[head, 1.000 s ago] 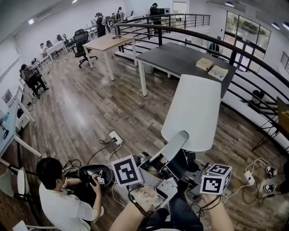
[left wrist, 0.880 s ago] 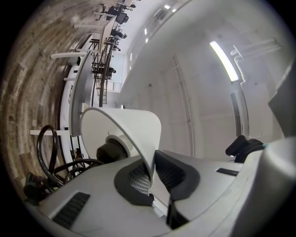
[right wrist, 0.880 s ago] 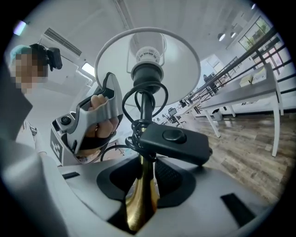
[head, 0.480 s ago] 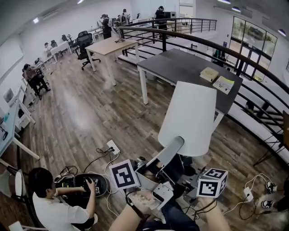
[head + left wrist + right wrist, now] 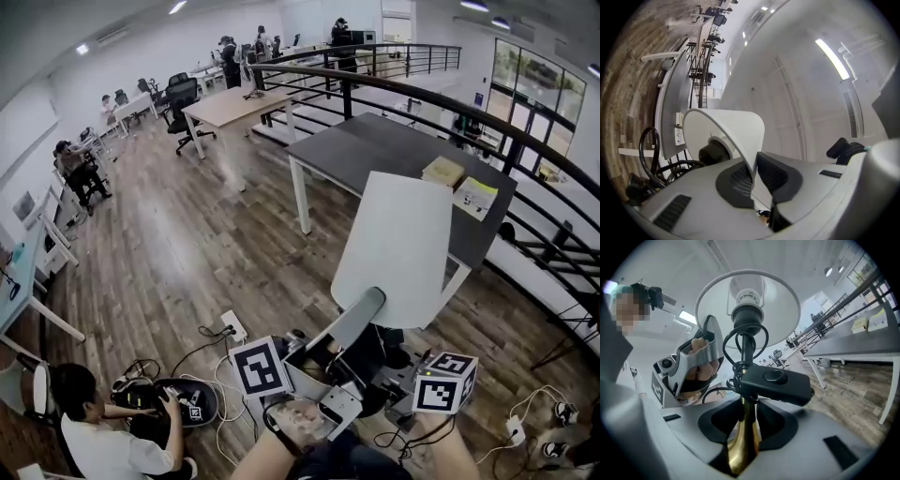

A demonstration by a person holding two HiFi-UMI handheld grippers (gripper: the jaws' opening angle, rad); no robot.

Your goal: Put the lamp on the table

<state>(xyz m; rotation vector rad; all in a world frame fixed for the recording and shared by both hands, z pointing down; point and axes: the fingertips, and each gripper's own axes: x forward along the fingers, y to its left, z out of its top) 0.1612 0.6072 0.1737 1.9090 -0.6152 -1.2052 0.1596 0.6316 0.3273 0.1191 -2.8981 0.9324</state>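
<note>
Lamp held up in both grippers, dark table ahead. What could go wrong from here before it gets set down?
1. The left gripper pinches only the thin rim of the lampshade, which may dent or slip.
2. The cord and switch, loosely coiled round the brass stem in the right gripper, may unwind and snag the edge of the dark table.
3. In the head view the lampshade hides part of that table, so placing could be misjudged.

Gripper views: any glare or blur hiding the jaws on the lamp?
Right gripper view: brass stem sharp in the jaws, no glare. Left gripper view: shade edge crisp in the jaws; ceiling strip light bright but clear of them. Both bend at the rims.
</note>
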